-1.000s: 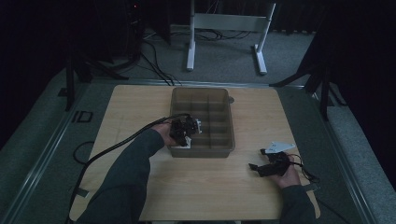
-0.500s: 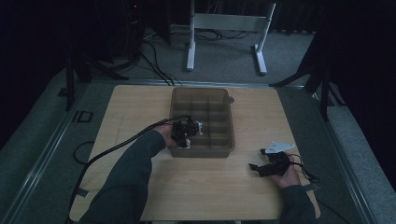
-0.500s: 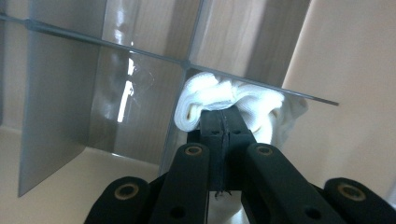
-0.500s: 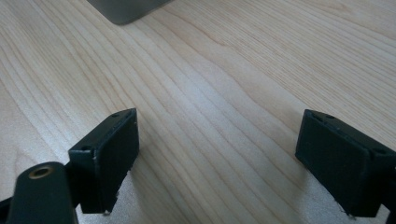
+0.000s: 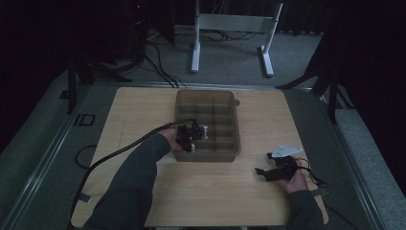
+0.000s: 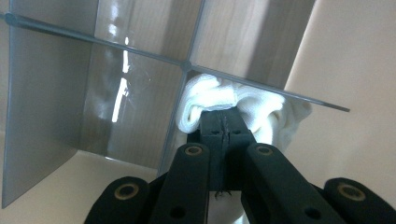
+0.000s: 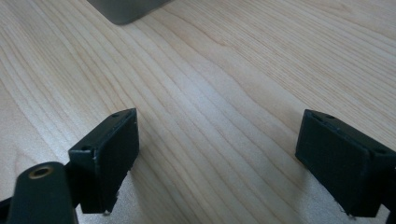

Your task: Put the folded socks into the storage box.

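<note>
A grey see-through bin (image 5: 178, 110) with several compartments stands in the middle of the wooden table (image 5: 139, 115). My left gripper (image 5: 199, 131) reaches over the bin's near left part. In the left gripper view this gripper (image 6: 225, 125) is shut on a bunched white cloth (image 6: 212, 99), held just above a crossing of the bin's dividers (image 6: 140, 53). The white cloth (image 5: 205, 129) shows as a pale spot at the jaw tips. My right gripper (image 5: 264, 163) rests on the table at the front right, away from the bin. Its jaws (image 7: 219, 140) stand wide open over bare wood.
A corner of the bin (image 7: 123, 9) lies ahead of the right gripper. A black cable (image 5: 119, 151) trails from the left gripper across the table's left side. A white frame (image 5: 230, 28) stands on the floor behind the table.
The left gripper has shifted only slightly over the bin with the cloth still in it. The right gripper has stayed in place.
</note>
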